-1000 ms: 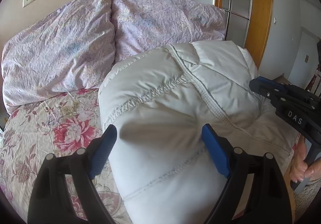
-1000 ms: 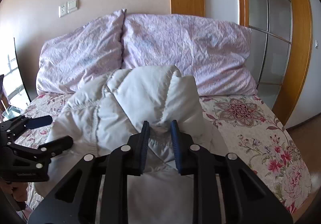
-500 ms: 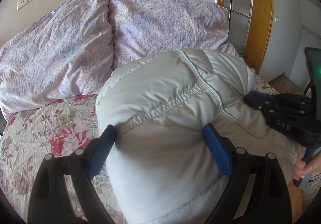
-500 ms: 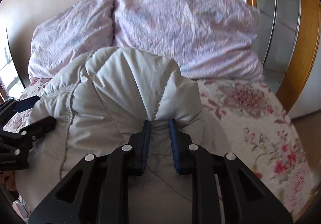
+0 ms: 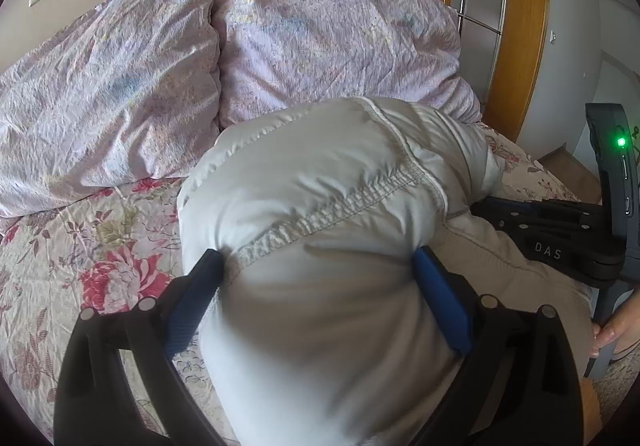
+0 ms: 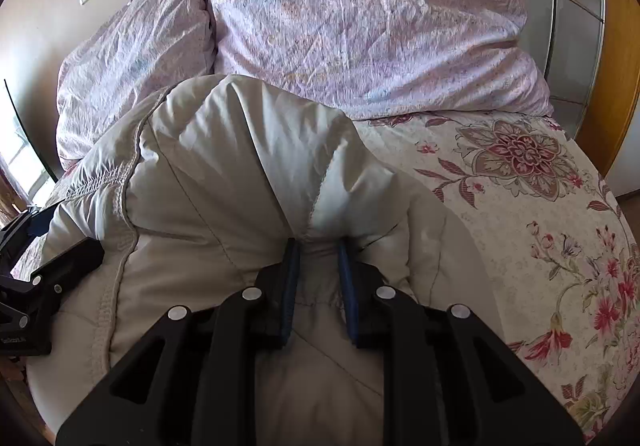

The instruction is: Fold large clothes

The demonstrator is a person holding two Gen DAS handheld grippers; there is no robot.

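Floral bedding (image 6: 520, 206) carries a puffy white jacket (image 5: 320, 246), bunched up near the foot of the bed. It looks light, soft and slippery, likely to spring back; the stitched seams seem the surest hold. Left gripper (image 5: 316, 286) is spread wide around a fat roll of it, pads touching both sides. Right gripper (image 6: 318, 278) is narrowed onto a pinched pleat. Beyond lie two lilac pillows (image 6: 360, 26).
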